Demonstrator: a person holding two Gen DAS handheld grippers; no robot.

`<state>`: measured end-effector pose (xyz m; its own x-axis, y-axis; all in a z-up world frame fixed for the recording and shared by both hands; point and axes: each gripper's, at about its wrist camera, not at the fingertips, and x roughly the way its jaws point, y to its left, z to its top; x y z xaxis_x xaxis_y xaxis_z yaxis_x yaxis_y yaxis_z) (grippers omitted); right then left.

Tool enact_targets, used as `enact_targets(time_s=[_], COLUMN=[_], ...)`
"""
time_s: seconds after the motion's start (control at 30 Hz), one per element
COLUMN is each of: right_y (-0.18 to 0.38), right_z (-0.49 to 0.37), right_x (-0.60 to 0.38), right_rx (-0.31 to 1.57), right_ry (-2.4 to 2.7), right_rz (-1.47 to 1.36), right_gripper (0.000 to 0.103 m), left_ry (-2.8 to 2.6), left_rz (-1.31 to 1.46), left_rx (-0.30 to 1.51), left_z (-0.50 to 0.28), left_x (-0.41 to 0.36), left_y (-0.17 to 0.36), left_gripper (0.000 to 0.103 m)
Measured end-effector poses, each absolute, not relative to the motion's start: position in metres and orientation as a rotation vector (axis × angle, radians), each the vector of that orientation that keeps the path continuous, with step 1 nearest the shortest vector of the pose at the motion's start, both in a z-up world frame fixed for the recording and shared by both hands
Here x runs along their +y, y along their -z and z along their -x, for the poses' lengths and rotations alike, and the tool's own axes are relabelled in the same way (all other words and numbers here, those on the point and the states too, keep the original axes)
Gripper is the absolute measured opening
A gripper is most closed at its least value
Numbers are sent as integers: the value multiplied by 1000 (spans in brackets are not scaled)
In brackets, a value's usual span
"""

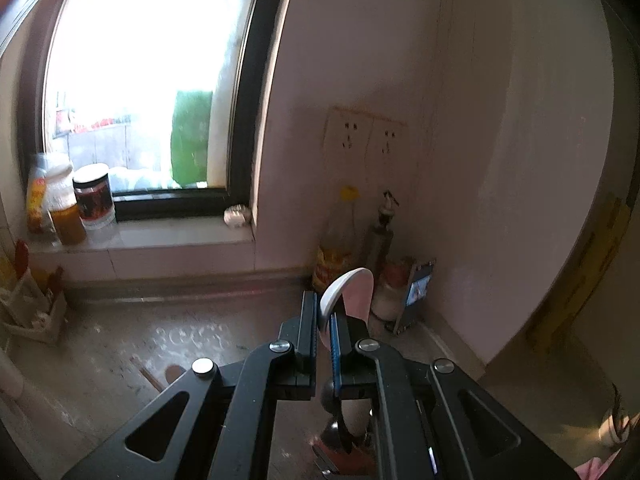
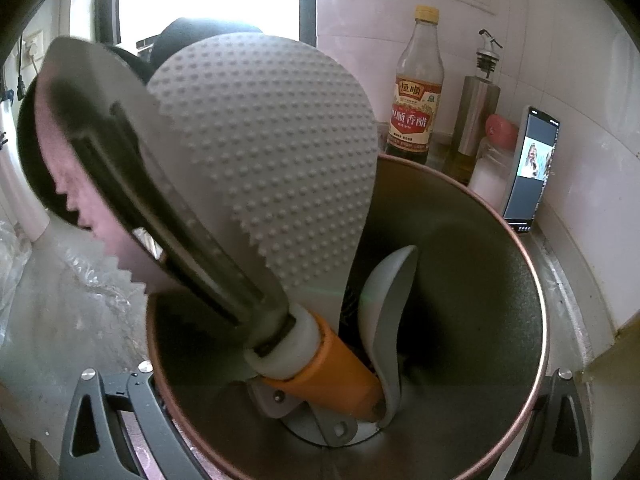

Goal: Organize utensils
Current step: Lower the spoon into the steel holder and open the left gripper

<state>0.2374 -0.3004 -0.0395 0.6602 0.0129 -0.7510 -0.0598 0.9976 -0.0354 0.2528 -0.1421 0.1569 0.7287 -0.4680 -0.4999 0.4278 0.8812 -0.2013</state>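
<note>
A vinegar bottle (image 2: 416,88) with a yellow cap stands against the tiled wall beside a steel oil dispenser (image 2: 476,108), and next to that sits a white jar with a red lid (image 2: 494,156). A phone (image 2: 532,168) with its screen lit leans upright against the wall just right of the jar, below two wall sockets (image 1: 364,136). On the window sill (image 1: 160,240) at the left stand three jars (image 1: 74,200) close together, one dark with a white lid, and a small white object lies at the sill's right end by the window frame (image 1: 256,92).
</note>
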Motion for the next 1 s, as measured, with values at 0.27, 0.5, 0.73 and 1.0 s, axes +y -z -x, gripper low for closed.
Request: enact_targets(time_s=[0.27,0.5,0.73,1.0], right_y=[38,38,39,39], right_z=[-238,-243,-244,-247], right_x=[-301,-300,-301,-298], right_rx=[849,848,849,848], right_ry=[-43,-47,-47,-41], right_rz=[55,56,54,47], right_gripper=[103,103,103,103], left_ry=[486,502,521,554], left_rz=[18,-28,-61,-90], left_rx=[610,643,678,709], left_z=[-251,-252,-251,-250], left_x=[-158,-172,-183,-193], left_y=[-133,-121,-110,-103], left_gripper=[5,5,5,6])
